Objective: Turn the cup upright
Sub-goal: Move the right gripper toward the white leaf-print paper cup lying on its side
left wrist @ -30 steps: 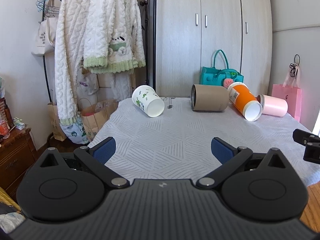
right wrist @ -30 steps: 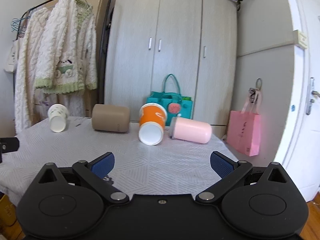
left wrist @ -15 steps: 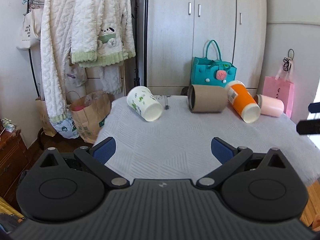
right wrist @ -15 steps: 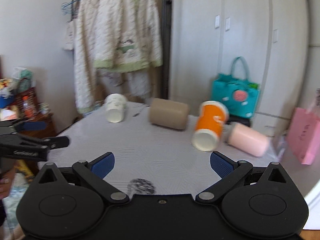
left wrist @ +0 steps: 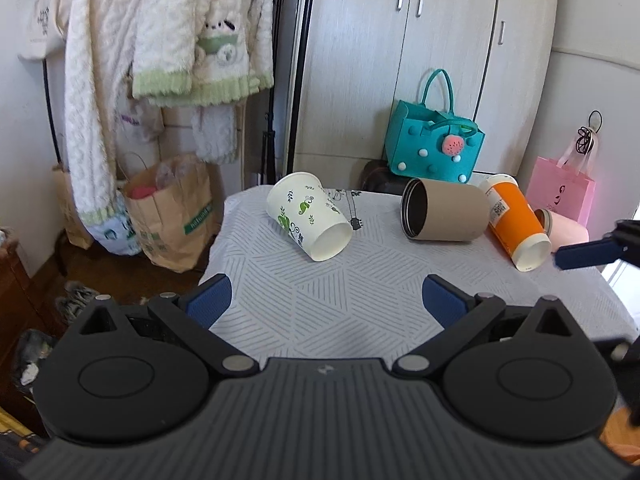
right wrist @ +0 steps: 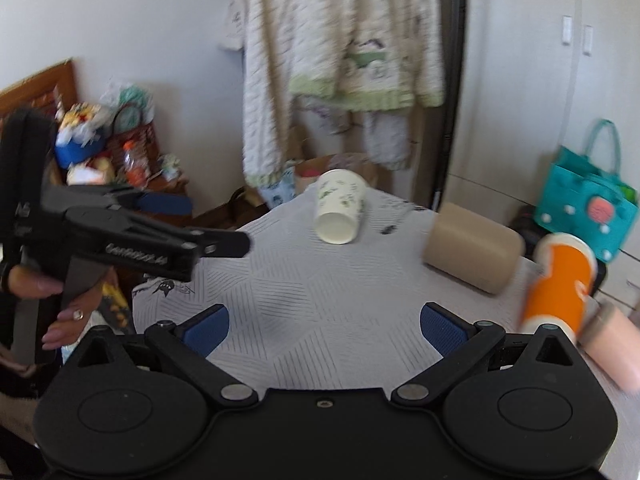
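Several cups lie on their sides on the white patterned table point(left wrist: 320, 304): a white cup with green leaf print point(left wrist: 308, 220) at the back left, a tan cylinder cup point(left wrist: 444, 210), an orange cup point(left wrist: 516, 226) and a pink cup point(left wrist: 566, 230) at the right. They also show in the right wrist view: white point(right wrist: 340, 210), tan point(right wrist: 472, 252), orange point(right wrist: 558, 284), pink point(right wrist: 612, 348). My left gripper point(left wrist: 326, 300) is open and empty above the near table edge. My right gripper point(right wrist: 324, 326) is open and empty; one of its fingertips point(left wrist: 584, 254) shows in the left wrist view.
White sweaters point(left wrist: 168, 40) hang on a rack at the left, with paper bags point(left wrist: 172, 212) below. A teal bag point(left wrist: 434, 146) and a pink bag point(left wrist: 560, 190) stand behind the table by the wardrobe point(left wrist: 420, 60). A cluttered wooden stand point(right wrist: 104, 152) is at far left.
My left gripper has moved in over the table, toward the white cup. My right gripper has swung to the left, so the cups now sit right of centre in its view. Both stay open.
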Available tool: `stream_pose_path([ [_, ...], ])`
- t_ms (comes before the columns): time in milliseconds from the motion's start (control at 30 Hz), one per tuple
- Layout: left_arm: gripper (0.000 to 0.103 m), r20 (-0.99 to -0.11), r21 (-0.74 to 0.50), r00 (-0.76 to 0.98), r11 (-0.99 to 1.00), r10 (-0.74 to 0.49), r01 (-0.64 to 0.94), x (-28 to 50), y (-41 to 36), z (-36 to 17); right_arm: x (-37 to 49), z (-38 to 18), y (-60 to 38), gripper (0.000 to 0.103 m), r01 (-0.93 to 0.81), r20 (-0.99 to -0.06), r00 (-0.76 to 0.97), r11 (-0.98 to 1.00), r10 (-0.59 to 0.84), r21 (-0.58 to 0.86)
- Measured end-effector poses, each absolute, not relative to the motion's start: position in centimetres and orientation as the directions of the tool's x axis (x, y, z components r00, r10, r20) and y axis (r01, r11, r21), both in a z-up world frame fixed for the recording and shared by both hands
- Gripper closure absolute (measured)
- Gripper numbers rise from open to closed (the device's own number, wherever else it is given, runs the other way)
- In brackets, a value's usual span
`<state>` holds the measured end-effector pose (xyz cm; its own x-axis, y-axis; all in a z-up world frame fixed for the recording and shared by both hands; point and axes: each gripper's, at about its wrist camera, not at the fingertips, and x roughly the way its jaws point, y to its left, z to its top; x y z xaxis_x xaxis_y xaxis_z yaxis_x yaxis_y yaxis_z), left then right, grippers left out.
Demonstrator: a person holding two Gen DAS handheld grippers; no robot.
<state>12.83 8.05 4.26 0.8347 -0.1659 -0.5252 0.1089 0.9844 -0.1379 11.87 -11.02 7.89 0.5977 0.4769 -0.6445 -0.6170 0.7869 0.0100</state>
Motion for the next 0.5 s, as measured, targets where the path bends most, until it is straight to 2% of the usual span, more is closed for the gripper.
stream_pose_path([
  [367,0.0,-0.557,-0.279,0.78,0.949,-0.283,0.145,18.9,10.8,2.1,18.7,6.3,-6.3,0.001,-0.701,-0.709,0.493,0.713,0.504,0.02],
  [500,0.0,-0.558,-0.303,0.779,0.944,-0.287,0.13,20.4,11.8,1.4,21.4,5.7,-4.9,0.001,-0.707,-0.725,0.469,0.706,0.504,0.034],
])
